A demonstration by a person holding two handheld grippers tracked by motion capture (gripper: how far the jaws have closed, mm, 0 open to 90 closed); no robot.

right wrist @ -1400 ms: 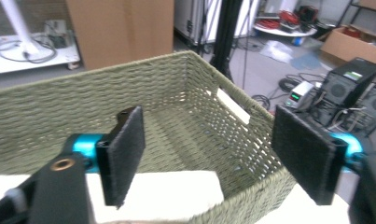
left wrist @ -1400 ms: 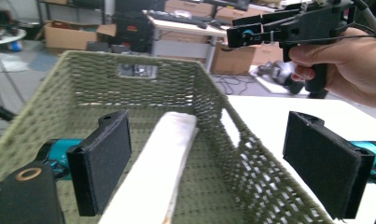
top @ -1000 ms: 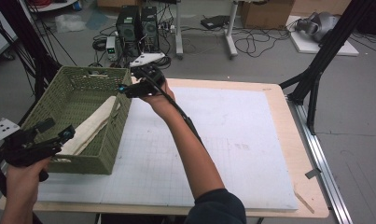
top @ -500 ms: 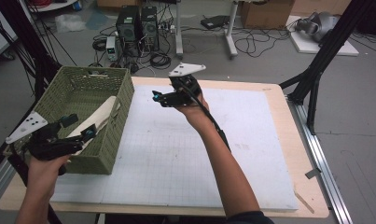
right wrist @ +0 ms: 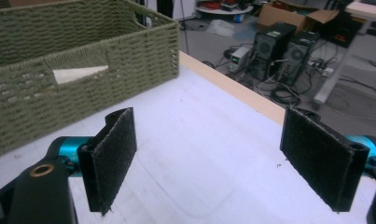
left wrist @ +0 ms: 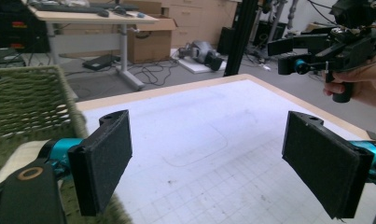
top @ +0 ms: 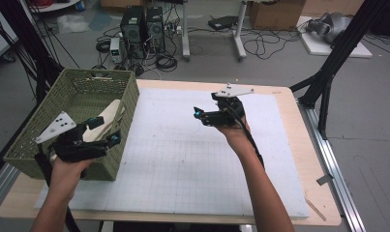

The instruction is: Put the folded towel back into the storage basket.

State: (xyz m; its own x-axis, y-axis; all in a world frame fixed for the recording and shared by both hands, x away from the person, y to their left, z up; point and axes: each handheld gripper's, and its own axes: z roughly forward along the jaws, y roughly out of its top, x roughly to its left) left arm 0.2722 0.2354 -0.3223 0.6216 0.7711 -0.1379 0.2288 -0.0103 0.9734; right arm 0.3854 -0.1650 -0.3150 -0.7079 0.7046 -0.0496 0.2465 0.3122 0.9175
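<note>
1. The pale wooden piece [top: 104, 121] in the green woven basket [top: 129, 104] is partly hidden by the left gripper [top: 105, 130] and its grey plate.
2. In the right gripper view, the basket's wall hides most of that piece.
3. The picture's bottom edge cuts off both forearms in the high view.

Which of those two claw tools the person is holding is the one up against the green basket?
The left gripper, at the basket's near right corner, beside the pale cloth hanging over its rim. The right gripper hovers over the white mat, away from the basket.
</note>
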